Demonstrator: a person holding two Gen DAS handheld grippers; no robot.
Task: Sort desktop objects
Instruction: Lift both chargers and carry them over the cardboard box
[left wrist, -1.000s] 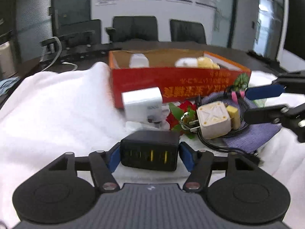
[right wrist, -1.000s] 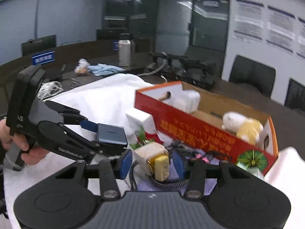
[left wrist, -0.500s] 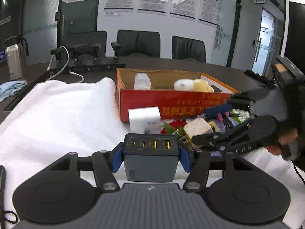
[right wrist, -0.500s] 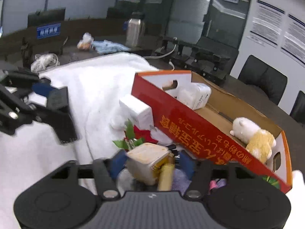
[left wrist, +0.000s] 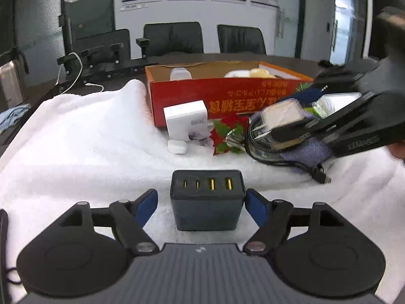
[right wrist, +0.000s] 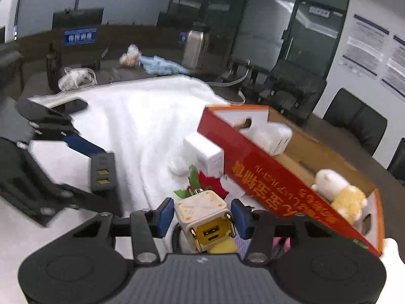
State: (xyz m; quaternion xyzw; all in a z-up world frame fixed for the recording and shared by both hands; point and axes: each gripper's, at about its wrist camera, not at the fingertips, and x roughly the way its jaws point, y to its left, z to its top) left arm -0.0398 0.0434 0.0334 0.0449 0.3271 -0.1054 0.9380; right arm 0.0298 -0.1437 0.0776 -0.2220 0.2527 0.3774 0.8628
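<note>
Left gripper (left wrist: pixel 201 204): just opened; dark charger (left wrist: pixel 207 200) stands freed between pads.
Right gripper (right wrist: pixel 202 216): just closed; cream adapter (right wrist: pixel 202 209) seems clamped, box (right wrist: pixel 265 174) ahead-right.

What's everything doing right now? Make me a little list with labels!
Left gripper: jaws just opened, clear of the dark charger, which stands on the white towel
Right gripper: jaws just closed on the cream cube plug
Red box: holds a plush toy and a white block
Beside the box: white adapter, red flower
</note>
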